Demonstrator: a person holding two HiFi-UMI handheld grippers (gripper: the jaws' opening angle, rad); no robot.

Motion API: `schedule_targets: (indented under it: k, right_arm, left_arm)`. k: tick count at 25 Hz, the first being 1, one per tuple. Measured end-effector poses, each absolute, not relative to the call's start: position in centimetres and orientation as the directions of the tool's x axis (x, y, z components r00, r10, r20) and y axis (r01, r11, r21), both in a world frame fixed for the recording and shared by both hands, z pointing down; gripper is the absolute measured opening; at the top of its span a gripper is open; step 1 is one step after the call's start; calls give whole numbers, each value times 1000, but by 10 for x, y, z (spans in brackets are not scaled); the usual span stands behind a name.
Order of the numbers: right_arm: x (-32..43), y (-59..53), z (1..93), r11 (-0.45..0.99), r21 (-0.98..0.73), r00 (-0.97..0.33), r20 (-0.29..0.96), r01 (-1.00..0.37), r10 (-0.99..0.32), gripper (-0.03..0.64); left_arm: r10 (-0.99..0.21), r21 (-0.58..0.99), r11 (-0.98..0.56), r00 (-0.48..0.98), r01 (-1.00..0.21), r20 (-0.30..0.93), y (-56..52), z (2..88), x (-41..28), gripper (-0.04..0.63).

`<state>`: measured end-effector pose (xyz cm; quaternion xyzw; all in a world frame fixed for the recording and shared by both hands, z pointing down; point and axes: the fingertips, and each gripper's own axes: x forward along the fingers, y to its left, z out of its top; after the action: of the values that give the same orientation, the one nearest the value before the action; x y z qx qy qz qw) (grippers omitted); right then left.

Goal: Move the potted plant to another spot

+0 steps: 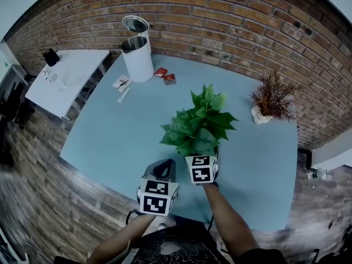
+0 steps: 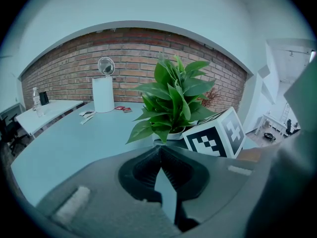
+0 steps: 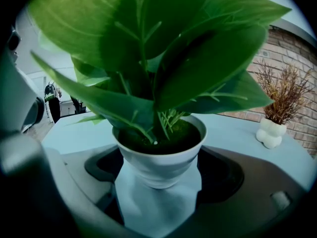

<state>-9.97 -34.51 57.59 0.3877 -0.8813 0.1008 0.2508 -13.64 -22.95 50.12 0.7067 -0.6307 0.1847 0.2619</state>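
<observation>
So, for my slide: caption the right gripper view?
Right tool grips the green potted plant by its white pot.

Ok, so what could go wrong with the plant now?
The potted plant has big leaves above a small, smooth white pot, and the fingers of the right gripper hold it at only two sides, so it might tip or slip. The dried plant in its white vase stands not far off to the right, so a swing that way could knock it over.
</observation>
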Motion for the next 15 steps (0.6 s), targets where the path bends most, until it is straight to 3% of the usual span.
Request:
schedule_targets:
  k: [15]
  right_arm:
    - [-49, -316, 582, 643, 14, -554, 495, -766, -670, 463]
  left_arm:
    - [-802, 118, -106, 155, -987, 577, -201, 510, -94, -2]
